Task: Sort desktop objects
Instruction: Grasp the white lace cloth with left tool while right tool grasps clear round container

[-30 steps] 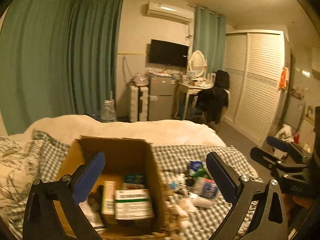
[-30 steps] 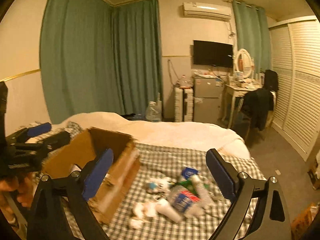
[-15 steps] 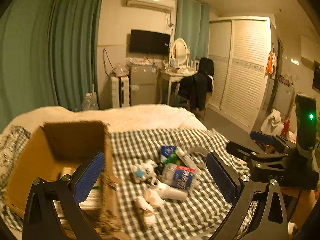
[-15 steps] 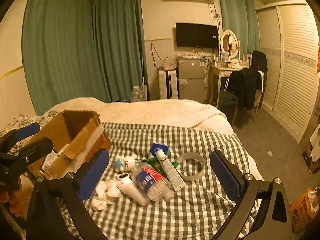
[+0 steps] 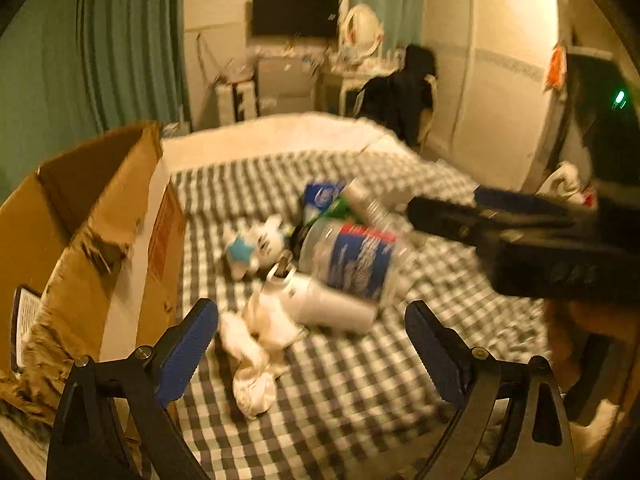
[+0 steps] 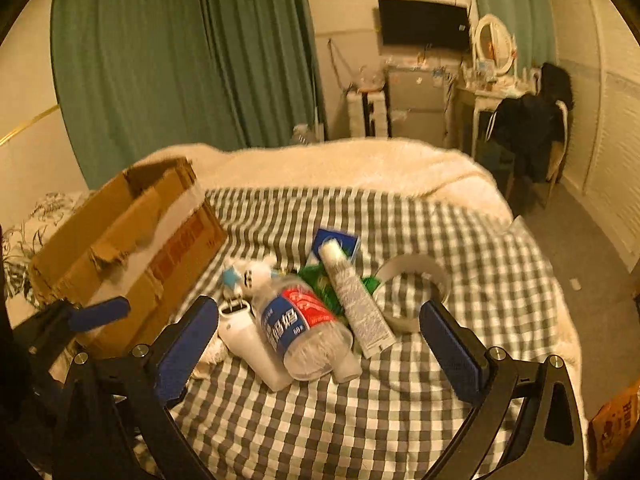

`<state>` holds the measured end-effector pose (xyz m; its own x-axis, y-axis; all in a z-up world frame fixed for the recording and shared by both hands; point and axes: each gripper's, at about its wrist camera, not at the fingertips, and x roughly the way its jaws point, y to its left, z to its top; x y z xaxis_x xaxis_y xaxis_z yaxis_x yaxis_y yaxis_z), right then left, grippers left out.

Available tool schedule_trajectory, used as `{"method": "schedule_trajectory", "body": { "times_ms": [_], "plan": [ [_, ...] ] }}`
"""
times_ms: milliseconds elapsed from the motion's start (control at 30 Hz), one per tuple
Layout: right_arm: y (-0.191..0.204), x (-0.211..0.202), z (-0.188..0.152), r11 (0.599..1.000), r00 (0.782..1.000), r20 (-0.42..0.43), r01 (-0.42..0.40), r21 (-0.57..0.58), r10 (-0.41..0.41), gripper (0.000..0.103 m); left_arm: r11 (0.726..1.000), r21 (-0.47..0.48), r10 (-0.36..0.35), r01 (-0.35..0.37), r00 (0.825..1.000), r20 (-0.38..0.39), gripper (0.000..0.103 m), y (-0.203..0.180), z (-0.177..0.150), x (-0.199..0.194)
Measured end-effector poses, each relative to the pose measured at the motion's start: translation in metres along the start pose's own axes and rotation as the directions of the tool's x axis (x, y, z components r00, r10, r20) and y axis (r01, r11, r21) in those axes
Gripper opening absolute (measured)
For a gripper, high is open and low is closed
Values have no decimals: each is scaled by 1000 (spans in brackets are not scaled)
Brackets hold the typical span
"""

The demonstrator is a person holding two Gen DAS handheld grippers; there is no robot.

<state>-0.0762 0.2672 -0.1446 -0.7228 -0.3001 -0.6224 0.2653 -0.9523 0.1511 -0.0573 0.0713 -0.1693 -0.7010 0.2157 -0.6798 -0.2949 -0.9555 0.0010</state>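
**One heap on the bed, two empty grippers closing in**

Several small things lie bunched in the middle of the checked bedspread [image 6: 460,240], probably tipped there together so they can be picked out one at a time. Largest is the clear plastic bottle [image 6: 304,328] with the blue and red label, lying on its side; its long axis runs from the upper left of the right wrist view down to the lower right, base toward the camera, neck end hidden among the other items. Touching it on the left is a white bottle [image 6: 250,344], roughly parallel, its cap end pointing away. On the right a white tube [image 6: 356,300] leans across a blue box [image 6: 340,242] and green packaging, cap up and away. A small white plush toy [image 5: 256,246], crumpled tissue [image 5: 256,344] and a roll of tape [image 6: 416,280] ring the pile.

The cardboard box [image 5: 92,240] stands just left of the heap, open top up (a sensible spot for dropping sorted items, I judge).

The left gripper [image 5: 312,344] hangs over the tissue and white bottle, jaws wide but beginning to close, pressing on nothing. The right gripper [image 6: 316,344] frames the clear bottle, jaws wide and empty.
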Motion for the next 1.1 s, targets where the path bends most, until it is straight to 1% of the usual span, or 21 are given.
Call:
{"method": "schedule_trajectory", "body": {
  "times_ms": [33,100,167,233,333,400,467,500,533,567,600,633,733,833,933,1100],
  "plan": [
    [-1,7,-2,1000,1000,-18,-11,0,11,101,1000,2,6,-6,1000,-16,97,-1,-2,5],
    [0,18,-5,1000,998,-53,-16,-9,15,101,1000,-26,-12,11,998,-55,96,3,-5,13],
    [2,30,-7,999,996,-82,-21,-32,19,101,999,-51,1,-6,995,-99,96,8,-9,25],
    [2,39,-8,999,995,-101,-25,-39,20,101,996,-90,-1,-13,989,-148,89,16,-13,38],
    [3,53,-11,998,991,-128,-41,-37,36,101,992,-121,11,-35,981,-194,82,24,-16,51],
    [5,61,-14,998,988,-150,-44,-50,36,101,991,-128,12,-43,971,-237,80,24,-20,63],
    [7,70,-17,997,985,-171,-43,-66,31,101,988,-147,5,-49,959,-285,76,29,-25,76],
    [8,73,-18,997,984,-177,-43,-67,31,101,986,-161,2,-52,955,-298,71,32,-28,80],
    [7,76,-20,997,983,-183,-46,-62,34,99,983,-178,-6,-49,954,-300,66,35,-28,82],
    [6,79,-21,997,981,-190,-53,-55,41,93,981,-186,-7,-50,956,-294,61,37,-29,81],
    [7,81,-22,997,979,-200,-56,-50,45,80,981,-190,-6,-51,957,-289,49,38,-28,80],
    [7,83,-22,997,976,-213,-54,-47,43,73,981,-191,-17,-39,958,-285,37,39,-30,78],
    [11,83,-23,998,976,-216,-42,-50,30,72,986,-167,-57,11,961,-271,24,32,-30,72],
    [13,81,-22,998,978,-206,-35,-50,24,71,990,-123,-90,62,968,-235,18,23,-25,63],
    [12,72,-19,999,983,-182,-29,-31,23,69,992,-87,-108,92,974,-198,15,16,-24,52],
    [6,54,-15,1000,989,-147,-10,4,11,68,991,-53,-131,125,982,-136,14,9,-15,36]
  ]
}}
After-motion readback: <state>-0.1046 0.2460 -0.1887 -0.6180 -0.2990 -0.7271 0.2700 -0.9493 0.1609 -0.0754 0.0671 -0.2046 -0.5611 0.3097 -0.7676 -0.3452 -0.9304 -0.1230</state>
